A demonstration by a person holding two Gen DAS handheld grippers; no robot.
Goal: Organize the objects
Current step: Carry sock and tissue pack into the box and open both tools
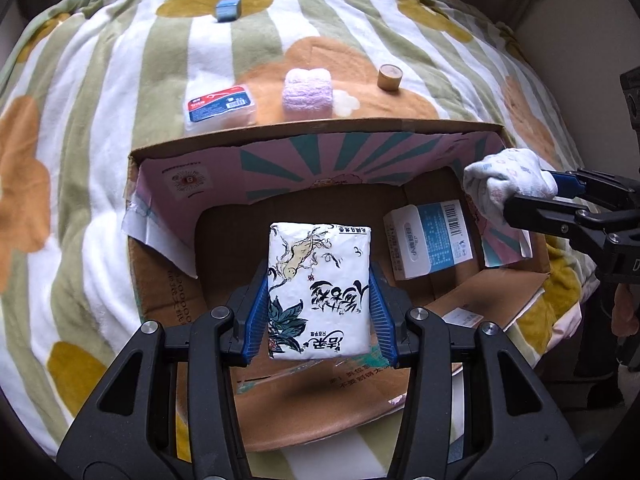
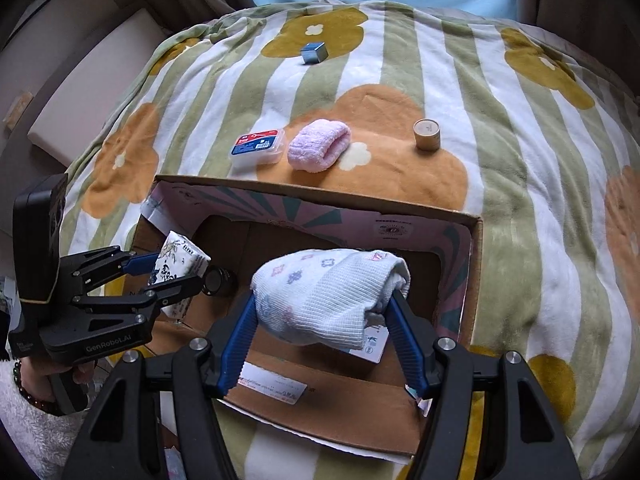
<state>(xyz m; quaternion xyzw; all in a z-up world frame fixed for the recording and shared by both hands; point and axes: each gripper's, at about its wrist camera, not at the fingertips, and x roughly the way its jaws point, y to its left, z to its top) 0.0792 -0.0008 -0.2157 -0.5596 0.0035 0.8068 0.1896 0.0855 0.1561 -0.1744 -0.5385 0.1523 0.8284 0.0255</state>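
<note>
A tissue pack (image 1: pixel 320 290) is held tight between the blue pads of the left gripper (image 1: pixel 319 312). A rolled white sock (image 2: pixel 330 300) is squeezed in the right gripper (image 2: pixel 326 320). Both things are held up over the open box (image 1: pixel 320 130), so the box floor lies straight below each gripper. The next move is likely a drop, and down is the way to go.

The pack's long side points away from the left gripper, toward the far wall of the box. The sock's long side runs across, from one pad to the other. The left gripper is over the middle of the box. The right gripper is nearer the right wall.

Inside the box, one white and blue carton (image 1: pixel 430 240) can be seen, and one dark round thing (image 2: pixel 216 280) that cannot be made out.

Four things are left on the blanket (image 2: pixel 540 140) past the box: one plastic case (image 2: pixel 258 146), one pink roll (image 2: pixel 318 144), one wooden tube (image 2: pixel 427 135) and one blue cube (image 2: pixel 314 53). The tube is nearer the right gripper, the case nearer the left.
</note>
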